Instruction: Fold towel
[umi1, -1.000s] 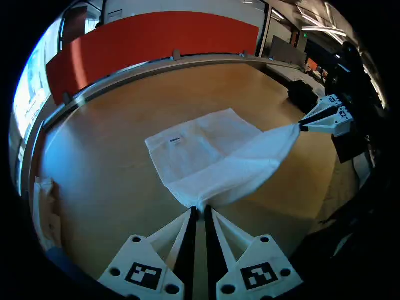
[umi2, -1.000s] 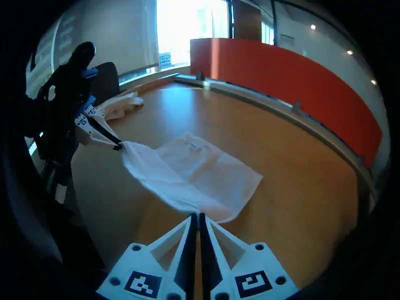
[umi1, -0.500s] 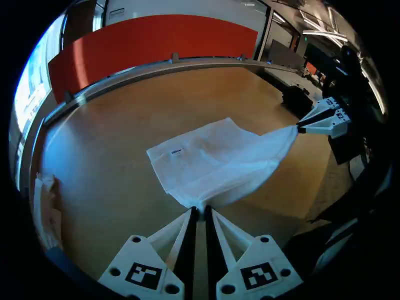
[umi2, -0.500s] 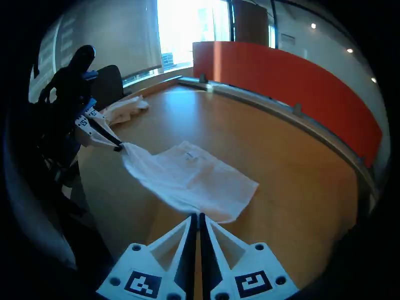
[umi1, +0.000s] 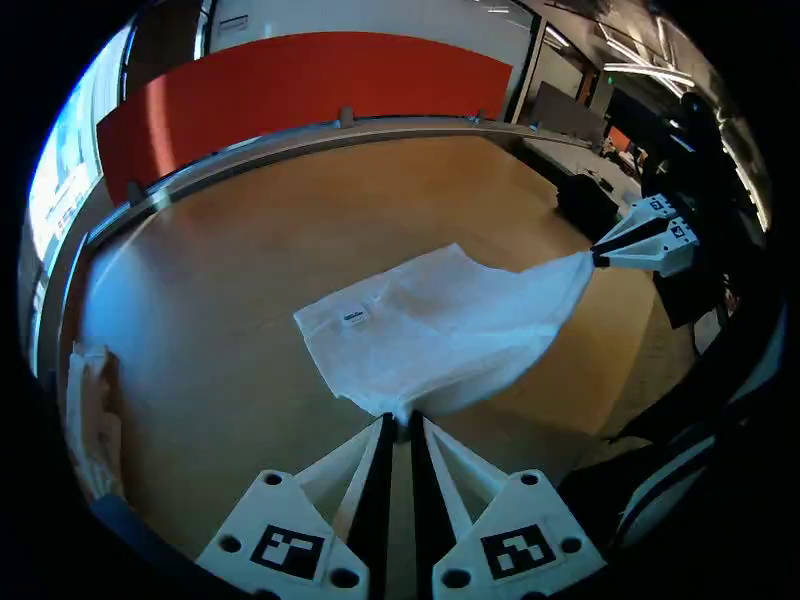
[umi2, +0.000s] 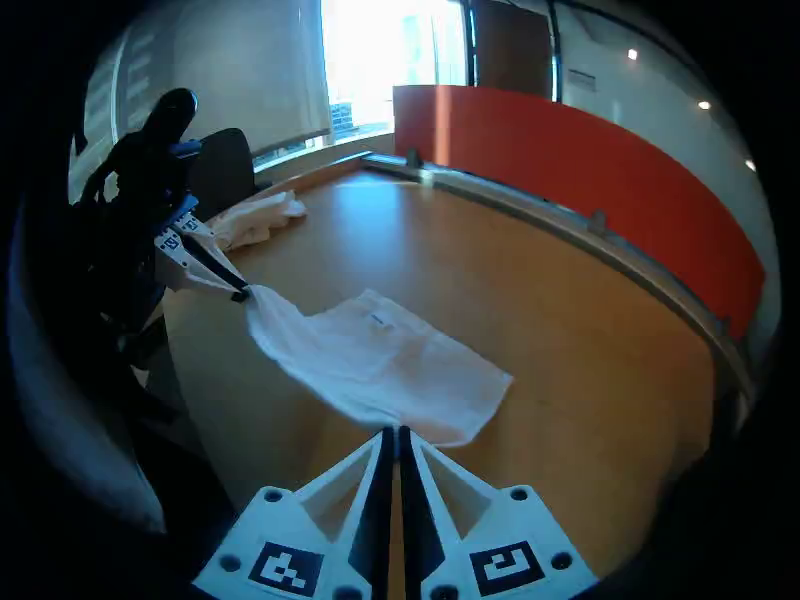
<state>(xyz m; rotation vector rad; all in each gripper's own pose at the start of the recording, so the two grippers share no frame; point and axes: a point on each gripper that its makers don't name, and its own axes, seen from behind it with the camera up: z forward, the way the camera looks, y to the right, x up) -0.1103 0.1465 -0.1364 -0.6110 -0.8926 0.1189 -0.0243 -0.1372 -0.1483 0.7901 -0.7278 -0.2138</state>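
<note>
- towel (umi1: 440, 330): white, lying on the wooden tabletop (umi1: 230, 260) near its front edge. the far part lies flat, while the near edge is raised and stretched between the two tools.
- small label (umi1: 352, 318) on the towel's upper face near a far corner. print too small to make out.
- left gripper (umi1: 400, 420): fingers drawn narrow, only a thin slit between them, nipping one near corner of the towel. the pinched cloth itself is hidden between the fingertips.
- right gripper (umi2: 391, 432): same narrow stance, clamped on the other near corner. in the left gripper view it appears far right, with the towel pulled to a point at its tips.
- sag of cloth between the two corners hides the tabletop under it, so i cannot tell whether the underside touches the wood.
- person (umi2: 130, 210): dark silhouette holding the left gripper, hand not distinguishable.
- crumpled pale cloth (umi2: 255, 215) at the tabletop's far left in the right gripper view, well apart from the towel. its shape is unclear.
- red partition (umi1: 300, 80) runs behind the tabletop.
</note>
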